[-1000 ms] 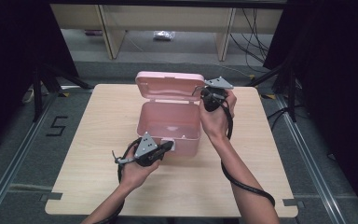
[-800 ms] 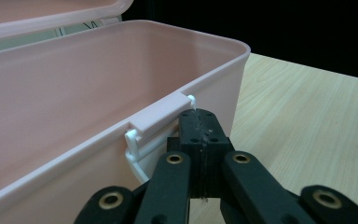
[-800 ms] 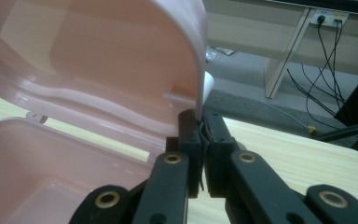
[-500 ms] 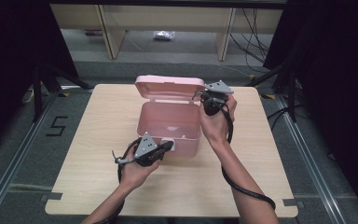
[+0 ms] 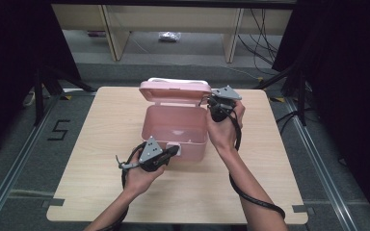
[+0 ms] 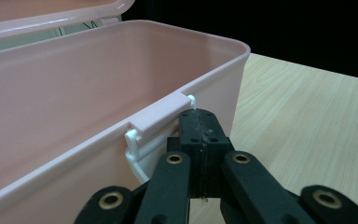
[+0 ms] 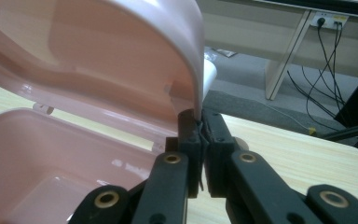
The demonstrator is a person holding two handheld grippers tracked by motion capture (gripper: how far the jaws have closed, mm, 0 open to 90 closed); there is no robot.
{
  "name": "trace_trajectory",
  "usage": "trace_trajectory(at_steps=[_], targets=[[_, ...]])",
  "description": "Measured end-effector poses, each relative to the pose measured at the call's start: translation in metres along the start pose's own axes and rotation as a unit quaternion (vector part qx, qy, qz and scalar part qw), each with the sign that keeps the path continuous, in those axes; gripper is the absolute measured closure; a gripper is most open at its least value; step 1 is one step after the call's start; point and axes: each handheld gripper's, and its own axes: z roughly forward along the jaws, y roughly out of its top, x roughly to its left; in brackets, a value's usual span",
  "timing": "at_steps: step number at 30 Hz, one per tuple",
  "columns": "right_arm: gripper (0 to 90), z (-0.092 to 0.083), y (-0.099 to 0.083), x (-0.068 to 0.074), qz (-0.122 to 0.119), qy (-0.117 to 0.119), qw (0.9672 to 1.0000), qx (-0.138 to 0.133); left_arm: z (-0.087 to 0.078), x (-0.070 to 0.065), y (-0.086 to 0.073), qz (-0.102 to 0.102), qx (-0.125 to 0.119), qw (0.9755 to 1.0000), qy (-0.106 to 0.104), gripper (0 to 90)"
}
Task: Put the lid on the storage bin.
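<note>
Two hand-held grippers work one pink box (image 5: 176, 126) at the middle of the table (image 5: 91, 139). Left hand-held gripper (image 5: 172, 151) — jaws fully closed, tips at the white front latch (image 6: 161, 122). Right hand-held gripper (image 7: 198, 122) — jaws clamped on the raised lid's (image 7: 121, 56) rim; lid half open.

Each hand carries a black tool topped by a grey three-cornered plate pierced with small holes: the left tool (image 5: 172, 151) and the right tool (image 5: 206, 102). Thick black cables trail from both and loop along the bare, sleeveless forearms. Seen close, the black linkage arms show brass-coloured pivot pins, and the pads look matte.
</note>
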Motion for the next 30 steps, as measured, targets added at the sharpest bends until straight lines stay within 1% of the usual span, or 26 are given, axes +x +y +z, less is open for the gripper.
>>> trace_trajectory(at_steps=[1, 3, 4, 5, 6, 8, 9, 10, 11, 13, 14, 15, 16, 17, 18, 22, 24, 25, 26, 27, 30], targets=[[88.1, 0.000, -0.001, 0.000, -0.005, -0.003, 1.0000, -0.003, 0.000, 0.000, 0.000, 0.000, 0.000, 1.0000, 0.000, 89.7], [88.0, -0.001, -0.002, 0.000, -0.004, 0.001, 1.0000, 0.000, 0.000, 0.000, 0.000, 0.000, 0.000, 1.0000, 0.000, 89.6], [88.0, -0.001, -0.003, 0.001, 0.000, -0.002, 1.0000, -0.004, 0.000, 0.000, 0.000, 0.000, 0.000, 1.0000, 0.000, 89.7], [88.0, -0.002, -0.003, 0.001, -0.004, -0.002, 1.0000, -0.001, 0.000, 0.000, 0.000, 0.000, 0.000, 1.0000, 0.000, 89.6], [87.9, -0.003, -0.003, 0.002, 0.000, -0.003, 1.0000, 0.002, 0.000, 0.000, 0.000, 0.000, 0.000, 1.0000, 0.000, 89.6], [87.9, -0.003, -0.005, 0.001, -0.008, -0.005, 1.0000, -0.002, 0.000, 0.000, 0.000, 0.000, 0.000, 1.0000, 0.000, 89.6], [87.8, -0.004, -0.005, 0.001, -0.013, -0.002, 0.9999, 0.000, 0.000, 0.000, 0.000, 0.000, 0.000, 1.0000, 0.000, 89.6], [87.8, -0.005, -0.005, 0.003, -0.001, -0.002, 1.0000, 0.004, 0.000, 0.000, 0.000, 0.000, 0.000, 1.0000, 0.000, 89.6], [87.8, -0.005, -0.006, 0.003, -0.003, -0.005, 1.0000, -0.001, 0.000, 0.000, 0.000, 0.001, 0.000, 1.0000, 0.000, 89.6], [87.7, -0.005, -0.007, 0.002, -0.008, -0.003, 0.9999, -0.007, 0.000, 0.000, 0.000, 0.000, 0.000, 1.0000, 0.000, 89.6], [87.6, -0.006, -0.007, 0.002, -0.005, 0.000, 1.0000, 0.001, 0.000, 0.000, 0.000, 0.000, 0.000, 1.0000, 0.000, 89.6], [87.6, -0.007, -0.008, 0.003, 0.003, 0.001, 1.0000, 0.002, 0.000, 0.000, 0.000, 0.001, 0.001, 1.0000, 0.000, 89.6], [87.6, -0.006, -0.009, 0.003, -0.002, -0.001, 1.0000, -0.001, 0.000, 0.000, 0.000, 0.001, 0.001, 1.0000, 0.000, 89.7], [87.6, -0.006, -0.009, 0.002, -0.015, -0.002, 0.9999, -0.003, 0.000, 0.000, 0.000, 0.001, 0.001, 1.0000, 0.000, 89.6], [87.6, -0.008, -0.010, 0.003, -0.002, -0.002, 1.0000, 0.002, 0.000, 0.000, 0.000, 0.001, 0.001, 1.0000, 0.000, 89.6], [87.5, -0.008, -0.012, 0.003, -0.003, 0.002, 1.0000, 0.000, 0.000, 0.000, 0.000, 0.001, 0.002, 1.0000, 0.000, 89.6], [87.5, -0.008, -0.013, 0.004, -0.003, -0.001, 1.0000, 0.000, 0.000, 0.000, 0.001, 0.001, 0.002, 1.0000, 0.000, 89.6], [87.4, -0.008, -0.013, 0.003, -0.015, -0.004, 0.9999, -0.002, 0.000, 0.000, 0.001, 0.001, 0.002, 1.0000, 0.000, 89.6], [87.4, -0.009, -0.014, 0.004, -0.006, 0.000, 1.0000, -0.002, 0.000, 0.000, 0.001, 0.001, 0.002, 1.0000, 0.000, 89.6], [87.4, -0.010, -0.014, 0.004, -0.006, 0.001, 1.0000, 0.002, 0.000, 0.000, 0.001, 0.002, 0.002, 1.0000, 0.000, 89.6], [87.3, -0.010, -0.016, 0.005, -0.002, -0.001, 1.0000, -0.001, 0.000, 0.000, 0.001, 0.002, 0.003, 1.0000, 0.000, 89.6]])
